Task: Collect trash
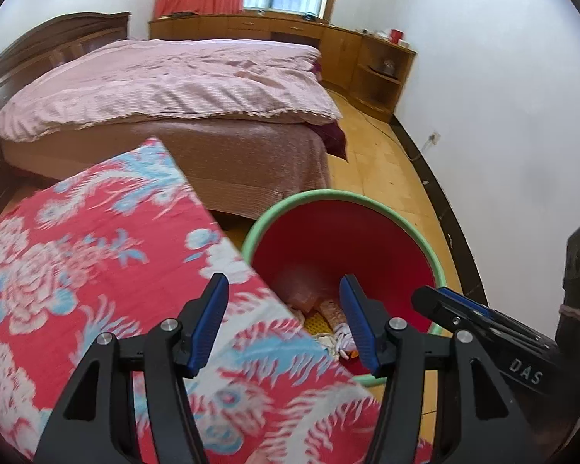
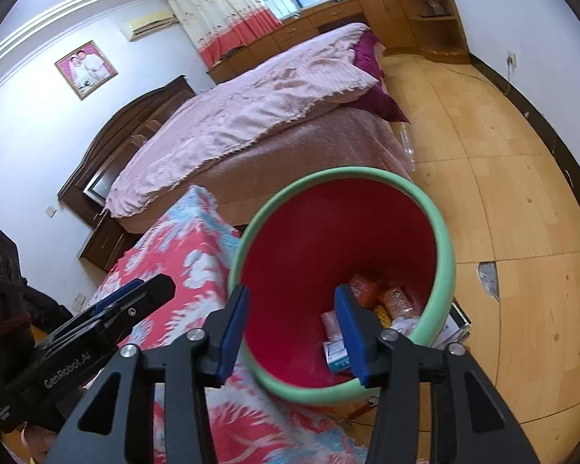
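Both our left gripper (image 1: 284, 323) and right gripper (image 2: 292, 328) hang wide and empty over the bin (image 2: 440, 232), so we pull clear of its rim before seeking more trash.

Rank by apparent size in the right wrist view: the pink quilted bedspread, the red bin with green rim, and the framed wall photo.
1. Pink quilted bedspread, largest.
2. Red bin with green rim; it sits much nearer the camera, which inflates its look.
3. Framed wall photo, smallest.
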`<action>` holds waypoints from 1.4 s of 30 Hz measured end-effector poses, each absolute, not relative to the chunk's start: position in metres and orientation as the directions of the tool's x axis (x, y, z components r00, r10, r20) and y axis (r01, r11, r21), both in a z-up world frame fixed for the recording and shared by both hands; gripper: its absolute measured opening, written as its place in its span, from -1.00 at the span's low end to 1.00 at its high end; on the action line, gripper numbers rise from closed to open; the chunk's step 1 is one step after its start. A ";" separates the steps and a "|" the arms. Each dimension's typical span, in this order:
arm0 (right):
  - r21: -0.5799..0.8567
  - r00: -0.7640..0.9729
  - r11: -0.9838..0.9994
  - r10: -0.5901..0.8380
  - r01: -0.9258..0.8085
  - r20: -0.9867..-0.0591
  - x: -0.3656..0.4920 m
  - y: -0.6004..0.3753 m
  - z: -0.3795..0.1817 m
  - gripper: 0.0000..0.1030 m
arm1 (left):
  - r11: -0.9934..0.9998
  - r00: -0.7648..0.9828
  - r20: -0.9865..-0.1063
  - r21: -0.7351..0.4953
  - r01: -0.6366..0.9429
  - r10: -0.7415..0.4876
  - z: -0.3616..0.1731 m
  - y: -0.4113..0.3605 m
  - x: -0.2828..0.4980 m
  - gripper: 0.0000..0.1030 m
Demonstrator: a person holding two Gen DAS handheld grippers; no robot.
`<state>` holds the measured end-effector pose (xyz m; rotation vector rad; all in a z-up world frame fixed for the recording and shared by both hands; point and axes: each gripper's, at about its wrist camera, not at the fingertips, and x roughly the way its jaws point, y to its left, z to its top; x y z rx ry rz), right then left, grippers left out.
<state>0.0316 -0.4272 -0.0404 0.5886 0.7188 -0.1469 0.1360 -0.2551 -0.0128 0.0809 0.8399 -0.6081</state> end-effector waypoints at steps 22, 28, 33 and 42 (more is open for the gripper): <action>0.359 0.788 0.921 0.108 0.150 -0.606 -0.012 -0.298 0.017 0.71 | 0.959 0.677 -0.687 -0.114 0.259 -0.264 0.033 -0.113 0.065 0.19; 0.327 0.803 0.939 0.116 0.103 -0.585 -0.030 -0.269 0.029 0.76 | 0.973 0.695 -0.683 -0.115 0.201 -0.224 0.034 -0.083 0.044 0.19; 0.293 0.815 0.952 0.102 0.086 -0.570 -0.043 -0.252 0.036 0.76 | 0.983 0.717 -0.674 -0.099 0.152 -0.178 0.038 -0.063 0.028 0.19; 0.298 0.822 0.953 0.124 0.058 -0.555 -0.060 -0.235 0.039 0.79 | 0.995 0.752 -0.652 -0.078 0.063 -0.099 0.046 -0.035 0.007 0.19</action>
